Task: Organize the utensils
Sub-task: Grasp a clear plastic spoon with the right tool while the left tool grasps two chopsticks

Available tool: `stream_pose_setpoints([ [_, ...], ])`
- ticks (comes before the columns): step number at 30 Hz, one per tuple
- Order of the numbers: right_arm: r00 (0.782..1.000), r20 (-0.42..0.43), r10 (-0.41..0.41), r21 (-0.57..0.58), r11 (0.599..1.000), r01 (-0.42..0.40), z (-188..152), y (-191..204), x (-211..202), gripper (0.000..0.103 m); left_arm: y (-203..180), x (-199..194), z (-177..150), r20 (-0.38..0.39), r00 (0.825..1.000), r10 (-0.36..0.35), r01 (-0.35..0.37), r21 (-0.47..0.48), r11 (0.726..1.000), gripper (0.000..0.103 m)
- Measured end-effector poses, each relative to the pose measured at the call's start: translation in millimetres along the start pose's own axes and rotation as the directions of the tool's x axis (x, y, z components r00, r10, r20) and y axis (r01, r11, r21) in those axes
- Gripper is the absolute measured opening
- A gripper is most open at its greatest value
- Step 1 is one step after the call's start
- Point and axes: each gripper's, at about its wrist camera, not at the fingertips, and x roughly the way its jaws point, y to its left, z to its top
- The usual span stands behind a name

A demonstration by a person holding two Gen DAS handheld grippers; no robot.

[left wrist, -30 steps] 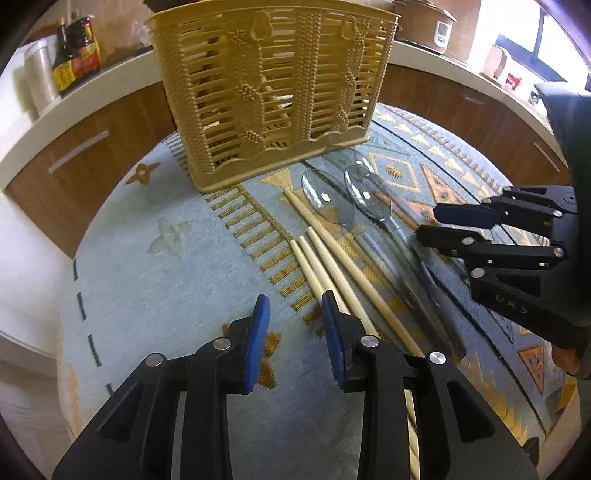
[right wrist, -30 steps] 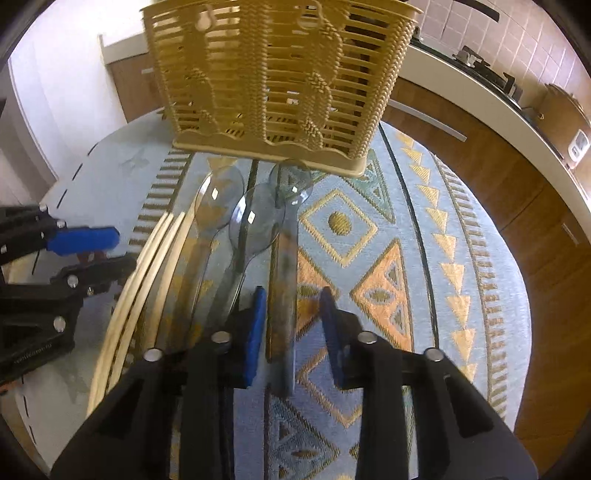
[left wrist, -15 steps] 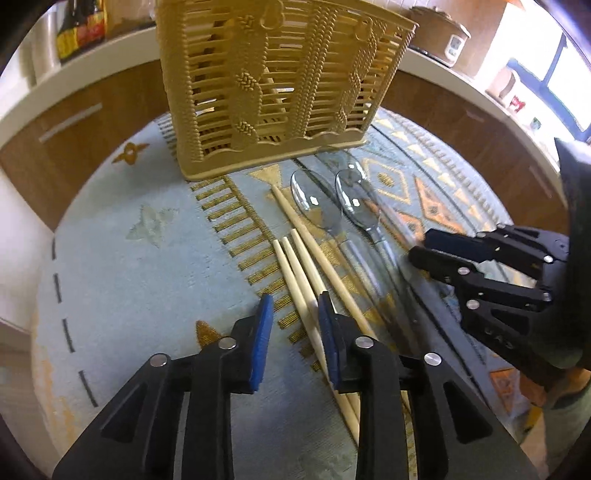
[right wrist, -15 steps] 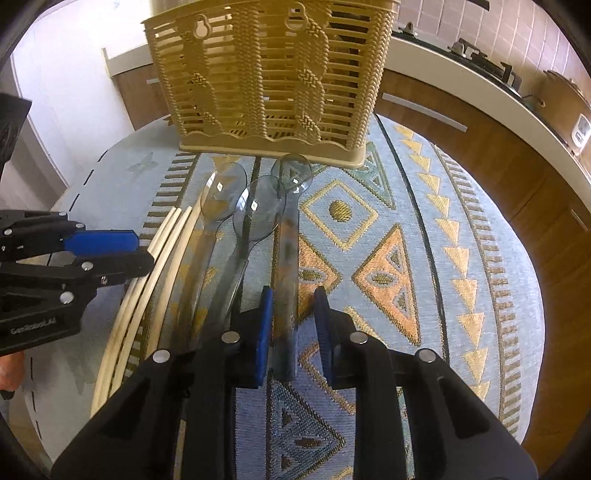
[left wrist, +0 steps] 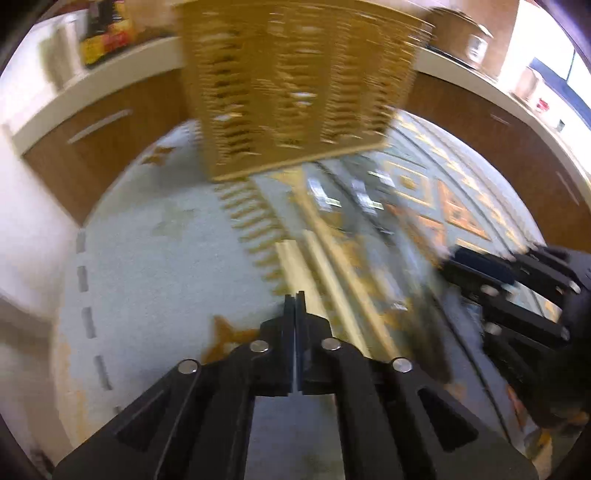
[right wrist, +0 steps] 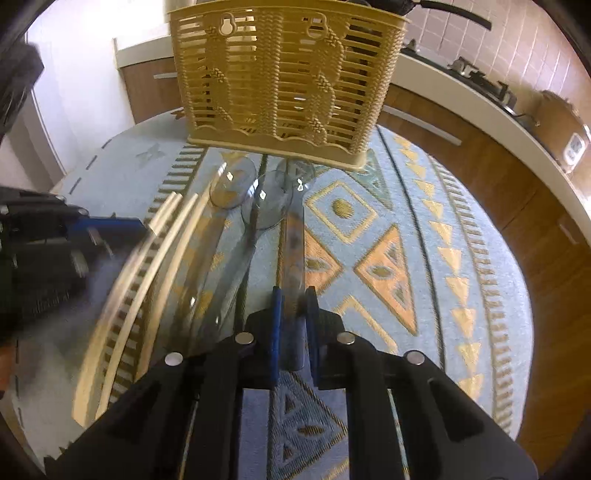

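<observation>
A tan slatted utensil basket stands upright at the far side of the table. In front of it lie three clear plastic spoons. My right gripper is closing, and its blue pads press on the handle of the rightmost clear spoon. Several pale chopsticks lie left of the spoons. The left wrist view is blurred. My left gripper is shut there, its tips at the near end of the chopsticks. I cannot tell whether one is pinched.
The round table wears a light blue cloth with orange and yellow patterns. A kitchen counter over wooden cabinets curves behind it, with bottles and a cooker on top.
My left gripper's jaws have shut completely over the near end of the chopsticks, and its view has blurred. My right gripper has narrowed from a loose straddle onto the spoon handle.
</observation>
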Motion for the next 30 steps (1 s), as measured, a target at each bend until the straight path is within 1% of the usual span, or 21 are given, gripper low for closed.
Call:
stream_pose_setpoints([
  [1, 1.0, -0.008, 0.0, 0.014, 1.0, 0.001, -1.6, -3.5, -0.9, 0.01, 8.8, -0.7, -0.4, 0.007, 1.0, -0.025, 0.026, -0.027, 0.999, 0.0],
  [4, 0.999, -0.031, 0.011, 0.08, 0.997, -0.009, -5.1, -17.7, -4.2, 0.01, 26.2, 3.3, -1.8, -0.01, 0.995, -0.103, 0.101, -0.08, 0.992, 0.0],
  [5, 0.999, -0.033, 0.019, 0.092, 0.996, -0.016, -5.9, -20.9, -5.7, 0.01, 29.9, 2.4, -2.3, -0.007, 0.99, -0.139, 0.138, -0.09, 0.986, 0.0],
  [6, 0.999, -0.031, 0.044, 0.106, 0.994, -0.04, -6.8, -24.2, -8.0, 0.01, 32.6, 0.4, -2.4, -0.002, 0.982, -0.19, 0.188, -0.098, 0.977, 0.0],
  [8, 0.996, -0.038, 0.078, 0.127, 0.989, -0.073, -7.8, -29.6, -8.5, 0.01, 36.2, -3.0, -1.6, 0.005, 0.967, -0.254, 0.253, -0.112, 0.961, 0.0],
  [9, 0.995, -0.043, 0.086, 0.133, 0.988, -0.08, -8.4, -30.6, -8.2, 0.01, 34.9, -4.3, -0.2, 0.011, 0.961, -0.278, 0.277, -0.112, 0.954, 0.002],
  [10, 0.995, -0.048, 0.086, 0.135, 0.988, -0.079, -8.7, -31.1, -7.1, 0.01, 34.4, -4.2, 0.4, 0.013, 0.959, -0.284, 0.283, -0.108, 0.953, 0.01],
  [11, 0.995, -0.049, 0.082, 0.133, 0.988, -0.075, -8.7, -31.1, -6.1, 0.01, 31.4, -3.9, 1.4, 0.012, 0.96, -0.279, 0.279, -0.105, 0.955, 0.014],
  [13, 0.996, -0.041, 0.075, 0.128, 0.989, -0.07, -8.4, -29.2, -6.5, 0.01, 22.6, 0.3, 1.8, 0.003, 0.965, -0.262, 0.261, -0.092, 0.961, 0.015],
  [15, 0.996, -0.041, 0.08, 0.134, 0.988, -0.074, -8.5, -29.8, -6.6, 0.01, 9.1, 9.6, 2.2, -0.011, 0.981, -0.194, 0.193, -0.067, 0.979, 0.014],
  [16, 0.996, -0.04, 0.082, 0.136, 0.988, -0.076, -8.8, -31.2, -6.0, 0.01, 2.2, 8.6, 0.4, 0.0, 0.988, -0.154, 0.154, -0.043, 0.987, 0.013],
  [17, 0.996, -0.039, 0.083, 0.136, 0.988, -0.077, -9.8, -31.3, -6.3, 0.01, -2.7, 8.7, -0.1, -0.001, 0.993, -0.122, 0.121, -0.02, 0.992, 0.015],
  [18, 0.996, -0.039, 0.082, 0.135, 0.988, -0.076, -11.1, -30.9, -6.3, 0.01, -6.2, 8.5, -0.3, -0.002, 0.995, -0.104, 0.104, -0.012, 0.994, 0.015],
  [20, 0.997, -0.039, 0.074, 0.129, 0.989, -0.068, -13.8, -29.0, -7.3, 0.01, -19.3, 8.3, 0.0, -0.008, 0.999, -0.041, 0.041, 0.012, 0.999, 0.015],
  [21, 0.997, -0.037, 0.066, 0.123, 0.991, -0.061, -14.6, -27.3, -7.7, 0.01, -25.6, 9.6, 1.1, -0.012, 1.0, -0.018, 0.018, 0.028, 0.999, 0.017],
  [23, 0.998, -0.033, 0.056, 0.118, 0.992, -0.052, -15.9, -25.3, -8.1, 0.011, -32.1, 12.1, 3.1, -0.016, 1.0, -0.001, 0.002, 0.045, 0.999, 0.025],
  [25, 0.998, -0.032, 0.045, 0.11, 0.993, -0.041, -16.8, -22.5, -8.2, 0.011, -40.6, 14.5, 4.8, -0.017, 1.0, 0.011, -0.01, 0.056, 0.998, 0.026],
  [26, 0.999, -0.035, 0.04, 0.102, 0.994, -0.036, -16.7, -21.0, -8.4, 0.011, -41.8, 15.1, 5.3, -0.013, 1.0, 0.02, -0.019, 0.058, 0.998, 0.019],
  [27, 0.999, -0.039, 0.038, 0.101, 0.994, -0.034, -16.6, -20.5, -8.3, 0.011, -39.9, 14.6, 5.0, -0.006, 0.999, 0.044, -0.044, 0.06, 0.997, 0.013],
  [30, 0.998, -0.04, 0.04, 0.118, 0.992, -0.035, -17.1, -23.0, -9.0, 0.01, -31.4, 13.0, 5.3, -0.002, 1.0, 0.003, -0.002, 0.031, 1.0, 0.01],
])
